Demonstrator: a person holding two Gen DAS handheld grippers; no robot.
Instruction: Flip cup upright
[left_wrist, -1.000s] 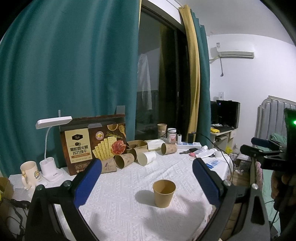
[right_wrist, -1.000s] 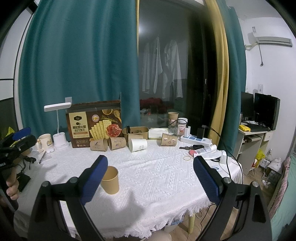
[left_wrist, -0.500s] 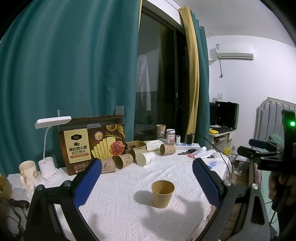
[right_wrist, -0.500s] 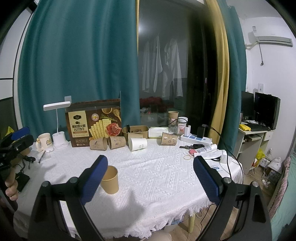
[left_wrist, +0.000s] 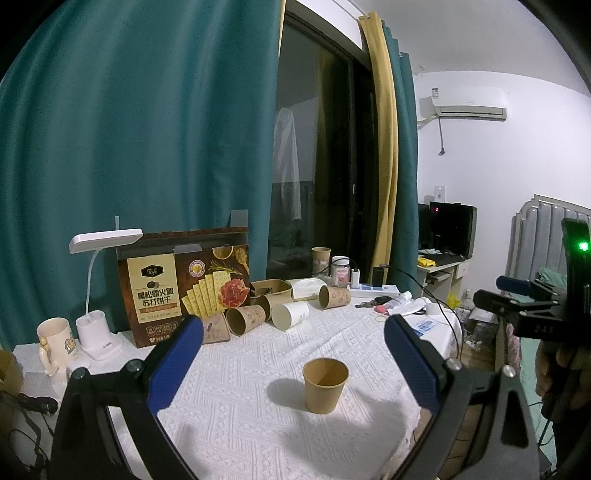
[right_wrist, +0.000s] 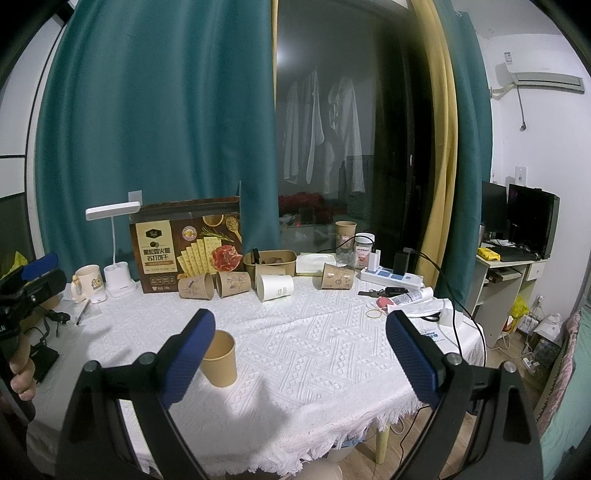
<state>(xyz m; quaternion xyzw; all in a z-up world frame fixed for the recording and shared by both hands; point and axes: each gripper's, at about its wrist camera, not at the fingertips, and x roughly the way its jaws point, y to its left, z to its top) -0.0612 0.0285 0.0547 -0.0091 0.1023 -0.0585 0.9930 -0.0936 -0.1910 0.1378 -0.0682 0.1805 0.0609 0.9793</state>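
Standing upright, cup (left_wrist: 325, 384) — between left gripper's (left_wrist: 293, 363) spread fingers (left_wrist: 177, 360).

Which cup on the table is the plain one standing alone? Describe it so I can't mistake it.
Start at the cracker box at the back of the white tablecloth. The cups by it lie on their sides. Nearer the front edge, the plain brown cup stands alone, mouth up and unprinted.

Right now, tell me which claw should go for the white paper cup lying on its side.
Right. The white paper cup lies nearly straight ahead of the open right claw across bare tablecloth. From the left claw, the upright brown cup stands in the approach.
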